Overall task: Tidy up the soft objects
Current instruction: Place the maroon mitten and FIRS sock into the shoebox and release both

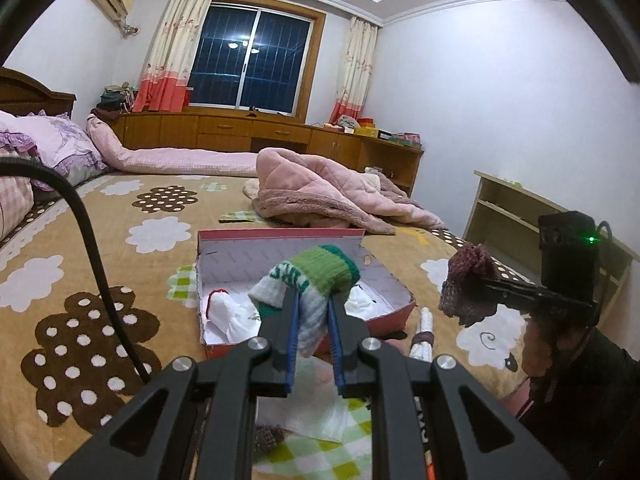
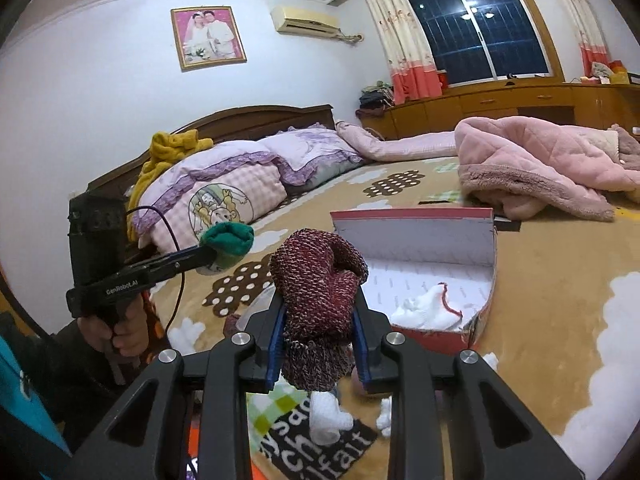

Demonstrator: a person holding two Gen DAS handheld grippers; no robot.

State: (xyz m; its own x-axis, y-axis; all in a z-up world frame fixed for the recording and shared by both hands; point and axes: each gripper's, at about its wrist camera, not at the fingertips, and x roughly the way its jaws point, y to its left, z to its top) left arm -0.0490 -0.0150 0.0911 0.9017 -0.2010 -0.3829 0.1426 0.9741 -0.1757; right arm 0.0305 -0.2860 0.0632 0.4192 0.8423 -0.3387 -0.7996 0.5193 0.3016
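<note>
My left gripper (image 1: 314,300) is shut on a green and white knitted sock (image 1: 320,272), held above the near side of an open red cardboard box (image 1: 384,316) on the bed. The box holds white cloth items (image 1: 232,316). My right gripper (image 2: 318,312) is shut on a dark red knitted glove (image 2: 320,280), held left of and in front of the box (image 2: 440,340). Each gripper shows in the other's view: the right gripper (image 1: 484,282) with the glove (image 1: 468,288), the left gripper (image 2: 212,256) with the sock (image 2: 228,240).
A pink quilted blanket (image 1: 328,192) lies behind the box. Pillows (image 2: 240,184) and a yellow garment (image 2: 172,148) lie at the headboard. A white knit item (image 2: 328,416), a patterned cloth (image 1: 328,420) and a rolled item (image 1: 424,332) lie on the bed near me. A wooden shelf (image 1: 520,216) stands right.
</note>
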